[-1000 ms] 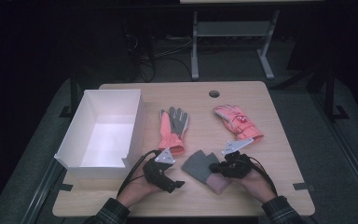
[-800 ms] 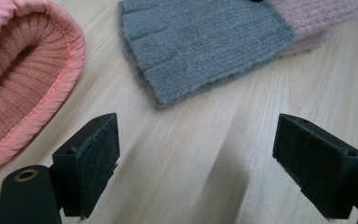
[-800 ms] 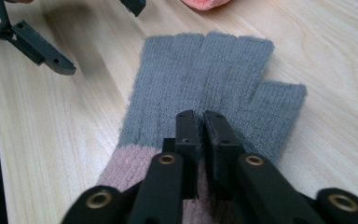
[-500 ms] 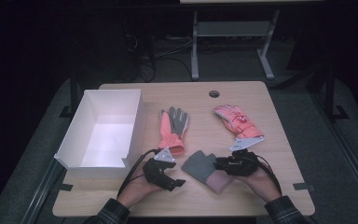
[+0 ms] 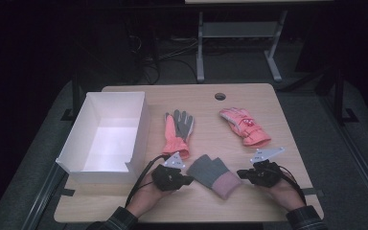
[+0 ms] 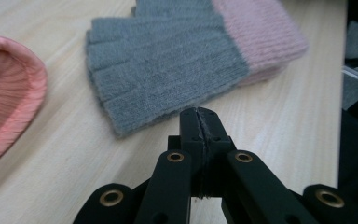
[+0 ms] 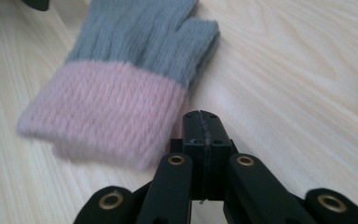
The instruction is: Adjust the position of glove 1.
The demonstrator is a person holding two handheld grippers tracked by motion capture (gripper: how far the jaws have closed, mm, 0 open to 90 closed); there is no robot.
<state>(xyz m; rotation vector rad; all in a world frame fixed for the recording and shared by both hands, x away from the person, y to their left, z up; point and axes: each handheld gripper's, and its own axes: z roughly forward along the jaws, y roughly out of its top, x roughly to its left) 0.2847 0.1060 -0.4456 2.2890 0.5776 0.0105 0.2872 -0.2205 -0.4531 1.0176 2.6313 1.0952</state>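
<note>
The table point(image 5: 278, 124) is pale, matt wood with visible grain. The grey-and-pink glove point(image 6: 182, 56) is fuzzy ribbed knit. The box point(image 5: 139, 129) looks like matt white card.

A white box point(image 5: 106, 139) sits at the wooden table's point(image 5: 268, 96) left side.

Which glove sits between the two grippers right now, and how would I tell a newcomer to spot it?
Start at the white box on the table's left, then look right along the near edge. Between the left gripper and right gripper lies the grey knit glove. Alone among the gloves, it has a pale pink ribbed cuff; the others are coral.
</note>
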